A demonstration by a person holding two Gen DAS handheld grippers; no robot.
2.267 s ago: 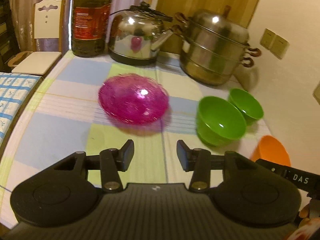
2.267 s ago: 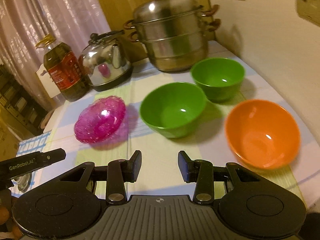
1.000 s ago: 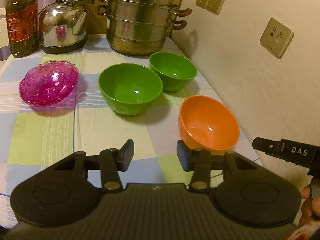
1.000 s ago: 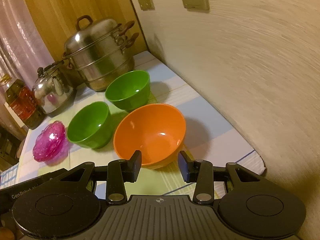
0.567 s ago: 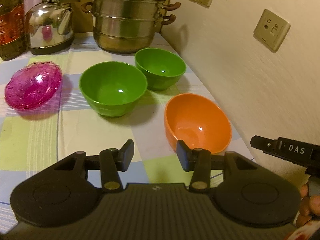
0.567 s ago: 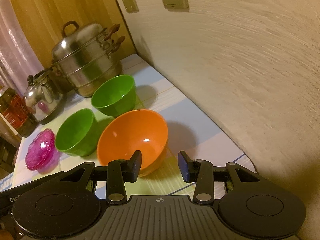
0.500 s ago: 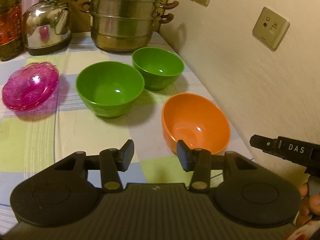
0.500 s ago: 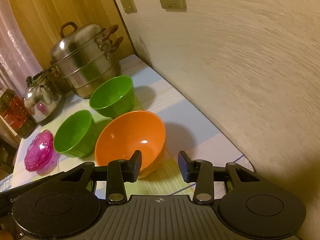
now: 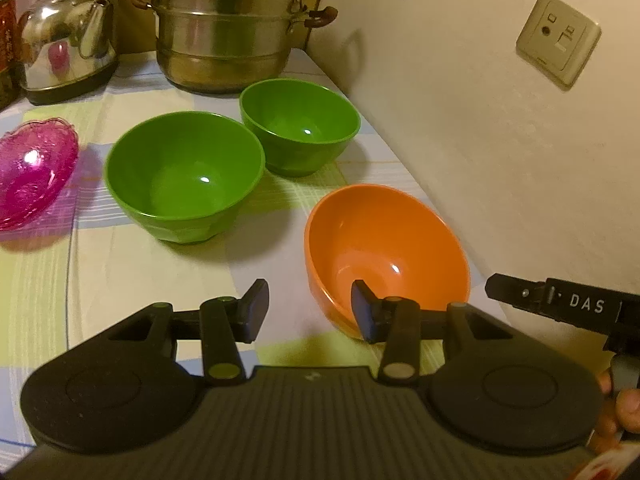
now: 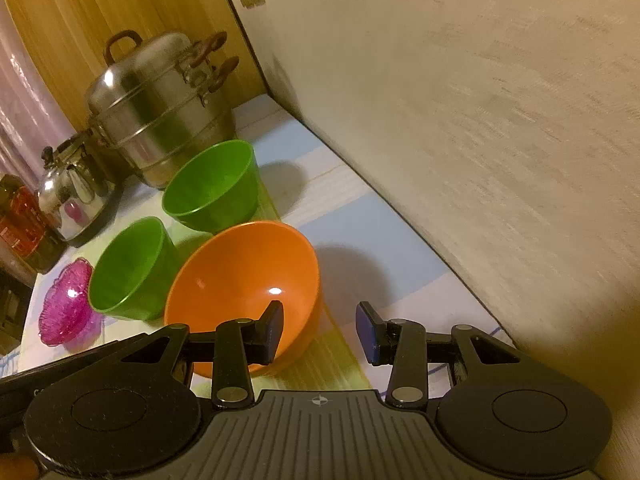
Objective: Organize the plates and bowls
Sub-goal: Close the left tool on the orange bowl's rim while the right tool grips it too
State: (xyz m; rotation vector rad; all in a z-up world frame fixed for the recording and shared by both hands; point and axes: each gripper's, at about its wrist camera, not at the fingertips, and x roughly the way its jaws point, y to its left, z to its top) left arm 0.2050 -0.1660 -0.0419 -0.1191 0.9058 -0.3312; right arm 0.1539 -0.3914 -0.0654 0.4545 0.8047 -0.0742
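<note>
An orange bowl (image 9: 384,248) stands near the wall; it also shows in the right wrist view (image 10: 244,284). Two green bowls sit behind it, a large one (image 9: 184,172) and a smaller one (image 9: 300,128). A pink glass dish (image 9: 32,172) lies at the far left. My left gripper (image 9: 306,314) is open and empty, its right finger over the orange bowl's near rim. My right gripper (image 10: 320,334) is open and empty, its left finger over the orange bowl's near right rim, its right finger outside it.
A steel steamer pot (image 9: 232,24) and a kettle (image 9: 68,40) stand at the back, with an oil bottle (image 10: 20,224) further left. The wall (image 9: 500,140) runs close along the table's right edge. A checked cloth (image 9: 120,264) covers the table.
Both grippers have moved right and closer to the orange bowl. The pink dish has slid toward the left edge of the left view. Both stay open.
</note>
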